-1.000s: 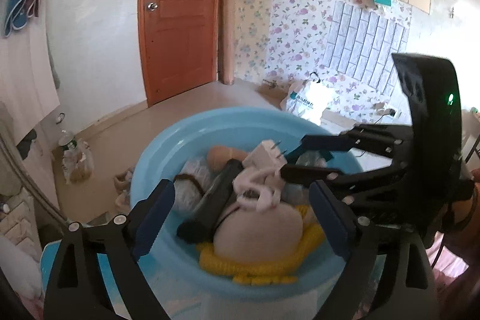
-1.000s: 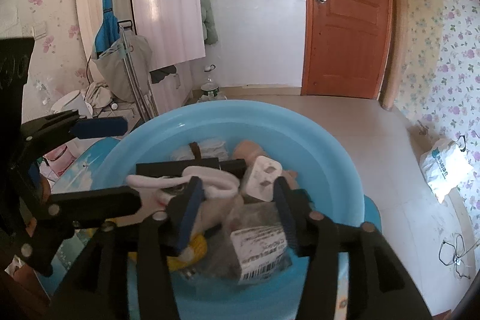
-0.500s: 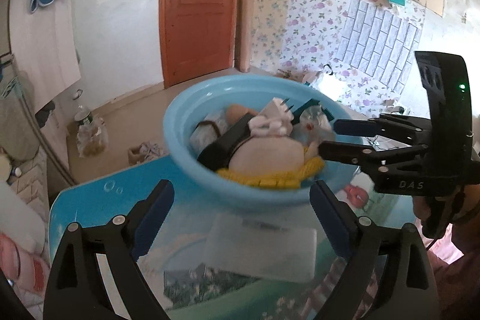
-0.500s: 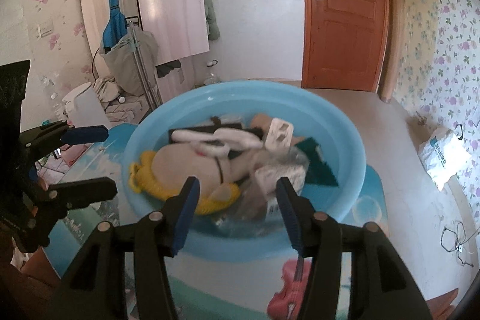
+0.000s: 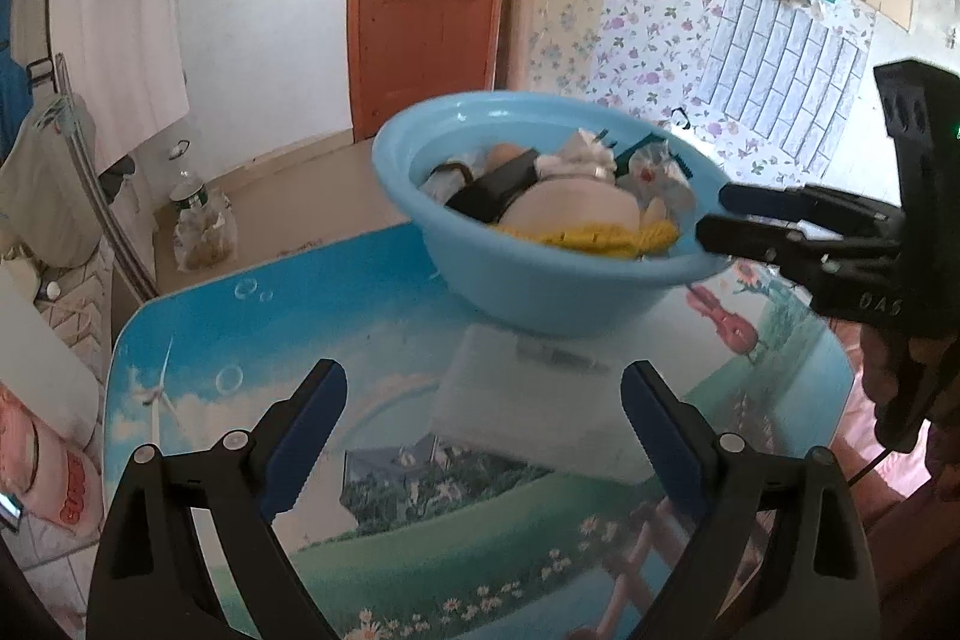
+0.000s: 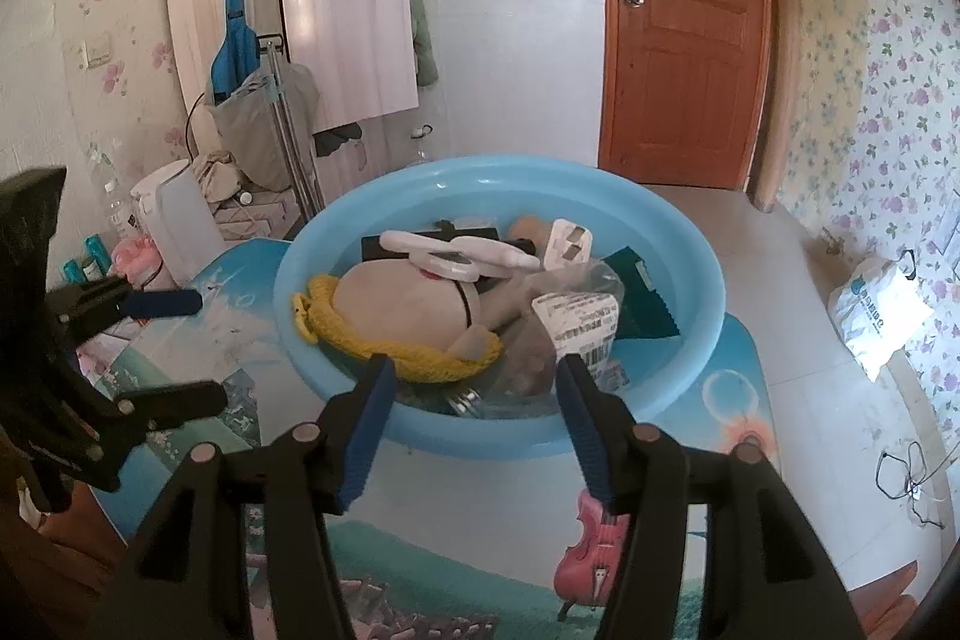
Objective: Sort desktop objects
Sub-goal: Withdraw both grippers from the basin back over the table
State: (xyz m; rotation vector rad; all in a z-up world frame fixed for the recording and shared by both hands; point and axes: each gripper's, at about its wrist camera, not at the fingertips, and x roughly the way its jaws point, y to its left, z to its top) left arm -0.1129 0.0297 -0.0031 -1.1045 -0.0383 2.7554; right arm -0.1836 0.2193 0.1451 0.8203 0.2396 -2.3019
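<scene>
Counter (image 6: pixel 738 370): printed landscape top, carrying all items. Blue basin (image 6: pixel 690 250): far centre of counter, filled. Contents: beige plush (image 6: pixel 396 304) ringed by yellow netting (image 6: pixel 432 361); white charger (image 6: pixel 570 244); labelled plastic bag (image 6: pixel 576 322). Clear flat box (image 5: pixel 534 418): near side of basin. Left gripper (image 5: pixel 480 430): jaws wide, empty, near the box. Right gripper (image 6: pixel 474 424): jaws wide, empty, at basin's near rim.

blue basin (image 5: pixel 540 280) on table (image 5: pixel 240 328)
</scene>
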